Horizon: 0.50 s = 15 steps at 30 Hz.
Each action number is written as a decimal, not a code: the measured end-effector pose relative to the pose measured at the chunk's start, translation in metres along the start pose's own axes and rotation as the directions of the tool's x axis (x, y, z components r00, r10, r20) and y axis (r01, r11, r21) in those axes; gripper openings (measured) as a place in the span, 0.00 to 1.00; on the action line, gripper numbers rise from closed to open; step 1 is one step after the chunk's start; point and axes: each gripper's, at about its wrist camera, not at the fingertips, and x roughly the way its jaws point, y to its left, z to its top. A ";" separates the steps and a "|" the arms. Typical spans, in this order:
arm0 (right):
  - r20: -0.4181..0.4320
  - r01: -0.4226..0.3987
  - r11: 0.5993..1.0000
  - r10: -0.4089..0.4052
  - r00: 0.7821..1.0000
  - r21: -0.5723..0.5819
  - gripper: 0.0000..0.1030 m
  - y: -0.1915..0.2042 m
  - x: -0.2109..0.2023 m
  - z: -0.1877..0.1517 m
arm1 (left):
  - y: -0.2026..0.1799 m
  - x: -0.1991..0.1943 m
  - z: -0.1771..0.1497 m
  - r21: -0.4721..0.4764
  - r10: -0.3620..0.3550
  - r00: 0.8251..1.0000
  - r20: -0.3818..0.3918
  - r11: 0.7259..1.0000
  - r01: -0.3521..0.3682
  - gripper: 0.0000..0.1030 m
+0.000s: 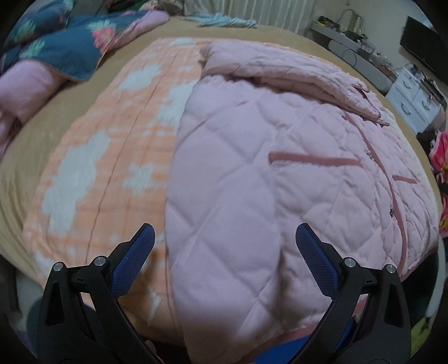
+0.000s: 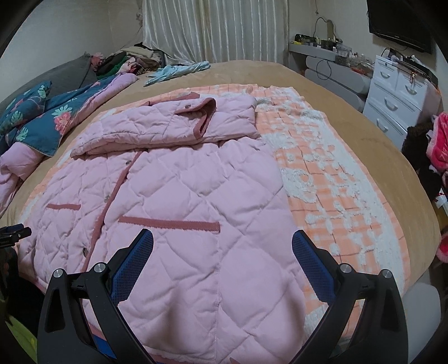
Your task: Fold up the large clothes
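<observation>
Black tool (image 2: 222,240), blue textured pads (image 2: 131,268)

A wide bed (image 2: 350,117) with a tan cover fills the room. Behind its far edge hang pale pleated curtains (image 2: 215,30) against off-white walls. Right of the bed stands a white chest of drawers (image 2: 392,103), with a cluttered grey shelf (image 2: 316,50) beside it and a dark screen (image 2: 397,22) mounted above.

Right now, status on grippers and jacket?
Left gripper open, right gripper open, nothing held. Pink quilted jacket flat on blanket, sleeve folded across. Nothing obstructing.
</observation>
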 end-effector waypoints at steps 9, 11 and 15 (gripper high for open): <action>-0.025 0.007 1.000 -0.007 1.000 0.000 0.96 -0.009 -0.004 -0.016 | 0.017 0.001 -0.020 -0.041 -0.083 0.994 -0.071 0.996 0.080 0.92; -0.028 0.009 1.000 -0.009 1.000 0.002 0.96 -0.011 -0.006 -0.020 | 0.016 0.001 -0.026 -0.038 -0.098 0.992 -0.086 0.995 0.095 0.92; -0.046 0.009 1.000 -0.008 0.999 0.010 0.96 -0.017 -0.010 -0.030 | 0.012 0.002 -0.034 -0.033 -0.124 0.986 -0.113 0.992 0.121 0.92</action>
